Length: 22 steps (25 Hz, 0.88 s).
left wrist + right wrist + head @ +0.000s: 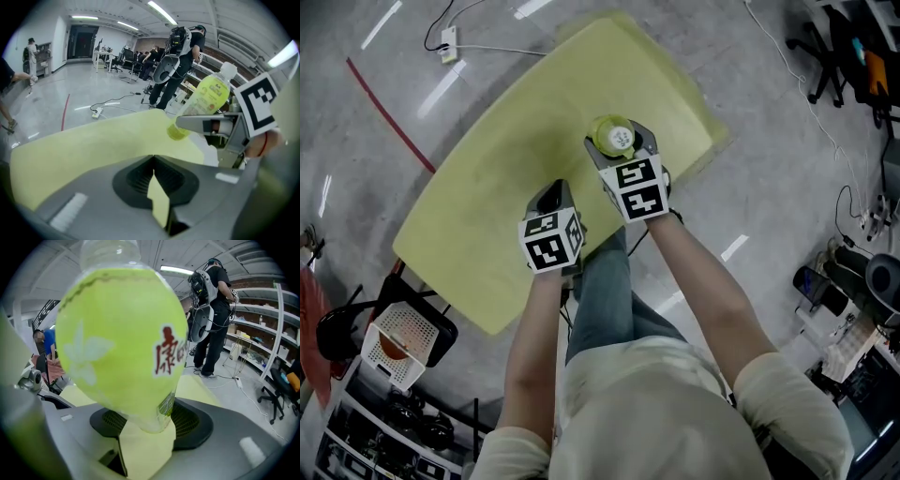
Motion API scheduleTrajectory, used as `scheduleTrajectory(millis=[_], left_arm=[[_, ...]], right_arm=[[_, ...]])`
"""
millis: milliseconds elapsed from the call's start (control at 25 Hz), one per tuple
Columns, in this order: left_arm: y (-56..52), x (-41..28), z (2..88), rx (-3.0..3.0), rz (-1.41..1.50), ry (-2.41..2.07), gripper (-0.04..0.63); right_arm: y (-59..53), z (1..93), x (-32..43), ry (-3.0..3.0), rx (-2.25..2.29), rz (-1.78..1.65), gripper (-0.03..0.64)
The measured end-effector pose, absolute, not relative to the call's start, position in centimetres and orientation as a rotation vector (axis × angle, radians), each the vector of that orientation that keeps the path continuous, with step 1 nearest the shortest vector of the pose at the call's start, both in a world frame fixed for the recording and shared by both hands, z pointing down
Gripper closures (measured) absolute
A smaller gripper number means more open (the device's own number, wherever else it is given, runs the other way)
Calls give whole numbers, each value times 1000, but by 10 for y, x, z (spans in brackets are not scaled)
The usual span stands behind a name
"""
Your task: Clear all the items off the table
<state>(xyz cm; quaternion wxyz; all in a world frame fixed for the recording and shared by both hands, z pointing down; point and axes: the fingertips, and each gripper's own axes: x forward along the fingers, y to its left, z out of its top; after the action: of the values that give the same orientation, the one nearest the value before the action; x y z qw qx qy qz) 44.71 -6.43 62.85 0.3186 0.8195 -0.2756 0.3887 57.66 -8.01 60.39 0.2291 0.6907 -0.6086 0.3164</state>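
Over the far half of the pale yellow-green tabletop (478,225), with its rounded corners, our right gripper (621,142) is clamped on the only task item we can find: a clear plastic bottle (612,135) of yellow-green drink with a white cap. The right gripper view shows the bottle (122,343) filling the frame, its narrow lower end pinched between the two grey jaws of the right gripper (145,430) while the cap rises toward the camera. From the left gripper view the same bottle (201,101) leans, base just past the jaw and apparently clear of the surface. We judge that this low, crosswise grip gives the pads a firm seat on a round, slippery body and lets the bottle be carried away without dragging. Our left gripper (551,193) hangs just beside the right one, nearer our body, with its jaws pressed together on nothing; in its own view the left gripper (157,187) shows only table colour at the seam. We take it as idle, since one light bottle needs one grip. Counting up: one bottle, one table, two grippers, each carrying one black-and-white marker cube (551,242), and no other loose item on the top. A white perforated basket (398,342) stands on the floor near the table's corner; it may be the drop-off.
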Motion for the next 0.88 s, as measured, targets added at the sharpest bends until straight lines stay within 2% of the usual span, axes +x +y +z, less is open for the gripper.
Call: scheduleTrajectory(millis=[880], left_arm=[[-11,392,565,2209,1021,-674,586]], right_arm=[[9,535,519,-1606,2002,877,339]])
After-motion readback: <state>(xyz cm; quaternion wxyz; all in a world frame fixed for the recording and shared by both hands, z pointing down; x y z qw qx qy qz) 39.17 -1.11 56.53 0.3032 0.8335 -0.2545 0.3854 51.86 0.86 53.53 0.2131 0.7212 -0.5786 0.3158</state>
